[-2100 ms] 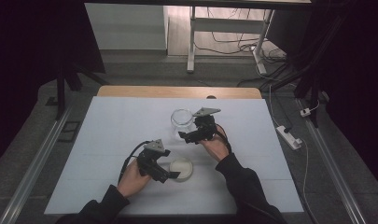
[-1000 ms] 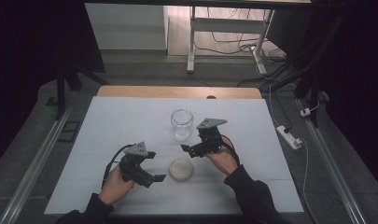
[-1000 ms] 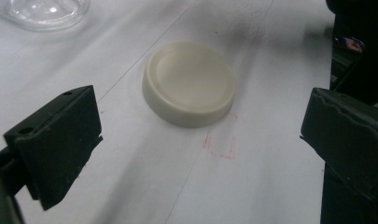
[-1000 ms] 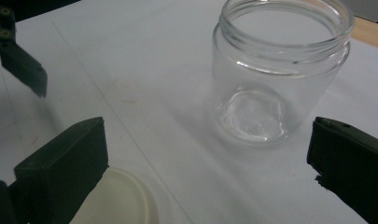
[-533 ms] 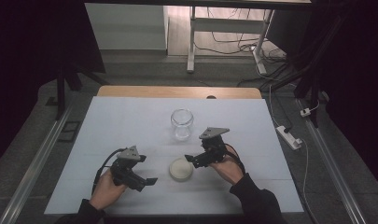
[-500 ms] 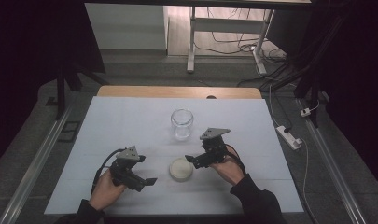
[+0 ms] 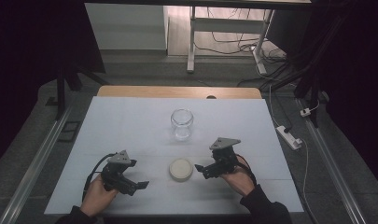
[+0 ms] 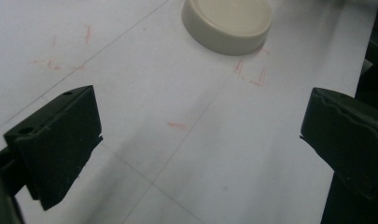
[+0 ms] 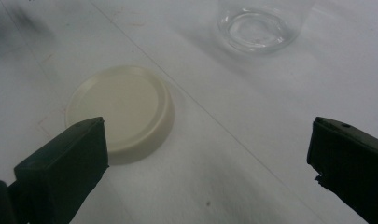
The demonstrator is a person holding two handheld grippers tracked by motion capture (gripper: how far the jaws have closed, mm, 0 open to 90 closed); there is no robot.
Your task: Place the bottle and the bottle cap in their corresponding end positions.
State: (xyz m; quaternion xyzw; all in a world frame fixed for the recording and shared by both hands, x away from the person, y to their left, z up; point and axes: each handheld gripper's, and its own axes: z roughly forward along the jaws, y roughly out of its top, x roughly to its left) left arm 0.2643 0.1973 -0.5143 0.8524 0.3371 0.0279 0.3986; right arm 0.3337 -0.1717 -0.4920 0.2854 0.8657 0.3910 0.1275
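High view shows the cream lid [image 7: 181, 169] lying flat on the white surface [image 7: 130, 126] between the left hand-held gripper [image 7: 139, 185] and right hand-held gripper [image 7: 200, 169], both open and empty, so next seems grasping it for the glass jar [image 7: 182, 124].

Clear glossy glass jar [image 7: 182, 123]; matt cream plastic lid [image 7: 181, 169]

I see a white table top [image 7: 130, 121] with a strip of bare wood [image 7: 177, 92] along its far edge. Grey floor [image 7: 32, 140] surrounds it, with metal rails [image 7: 35, 165] on both sides. Beyond stands a white desk frame [image 7: 192, 42] over tangled cables [image 7: 233, 35]. A power strip [image 7: 288, 136] lies right. The edges are dark, possibly curtains.
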